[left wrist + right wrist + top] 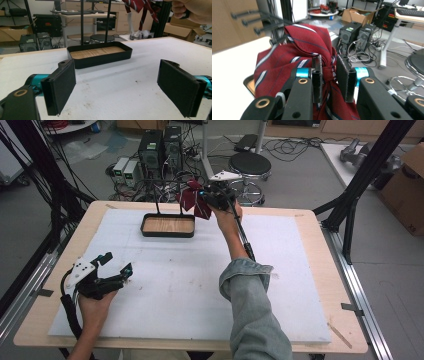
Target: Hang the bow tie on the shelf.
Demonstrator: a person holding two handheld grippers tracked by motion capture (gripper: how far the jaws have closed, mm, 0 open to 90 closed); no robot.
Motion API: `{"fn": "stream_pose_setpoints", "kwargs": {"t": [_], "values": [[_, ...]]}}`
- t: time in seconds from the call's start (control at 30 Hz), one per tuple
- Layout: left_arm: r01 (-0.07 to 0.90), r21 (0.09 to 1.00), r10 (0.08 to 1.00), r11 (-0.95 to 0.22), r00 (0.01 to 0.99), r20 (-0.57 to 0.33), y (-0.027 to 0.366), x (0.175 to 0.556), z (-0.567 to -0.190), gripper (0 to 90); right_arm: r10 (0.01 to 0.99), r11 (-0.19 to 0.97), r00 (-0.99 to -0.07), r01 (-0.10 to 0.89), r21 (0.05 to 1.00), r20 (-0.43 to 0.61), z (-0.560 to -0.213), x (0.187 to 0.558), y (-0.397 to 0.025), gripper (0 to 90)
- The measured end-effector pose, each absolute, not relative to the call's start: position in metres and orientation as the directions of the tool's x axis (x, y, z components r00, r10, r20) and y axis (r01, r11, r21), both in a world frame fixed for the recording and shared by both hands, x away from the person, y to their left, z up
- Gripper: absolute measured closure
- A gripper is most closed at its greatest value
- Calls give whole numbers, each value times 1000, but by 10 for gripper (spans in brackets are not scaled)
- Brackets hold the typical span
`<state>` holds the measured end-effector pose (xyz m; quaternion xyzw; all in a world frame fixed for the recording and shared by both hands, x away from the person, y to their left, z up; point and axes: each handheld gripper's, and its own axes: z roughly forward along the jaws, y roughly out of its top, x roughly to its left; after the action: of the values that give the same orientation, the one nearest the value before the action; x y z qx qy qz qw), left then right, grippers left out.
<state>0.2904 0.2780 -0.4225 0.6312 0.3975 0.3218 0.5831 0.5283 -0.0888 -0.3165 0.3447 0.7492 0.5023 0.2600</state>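
Above the far edge of the desk (300, 270), the right gripper (216, 197) holds a red striped tie (294, 55) in the air, its jaws pinching the bunched cloth just beside the thin black posts of a stand. Below it sits the stand's black tray (167, 225) with a wooden floor. Near the front left corner, the left gripper (116, 265) rests low over the white desk cover, jaws spread wide with nothing between them.

Left gripper (117, 87) low over the white table pad (140, 62), jaws spread wide apart, nothing between. Farther off, black tray (100, 58) with wooden floor and two upright rods. Far right, hand (193, 10) beside hanging red striped tie (141, 7).
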Motion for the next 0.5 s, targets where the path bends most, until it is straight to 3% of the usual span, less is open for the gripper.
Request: {"fn": "stream_pose_setpoints", "kwargs": {"t": [0.5], "values": [[125,992,876,-5,480,-56,277,290,-423,156,778,311,-623,270,911,-81,-330,530,-74,723]]}}
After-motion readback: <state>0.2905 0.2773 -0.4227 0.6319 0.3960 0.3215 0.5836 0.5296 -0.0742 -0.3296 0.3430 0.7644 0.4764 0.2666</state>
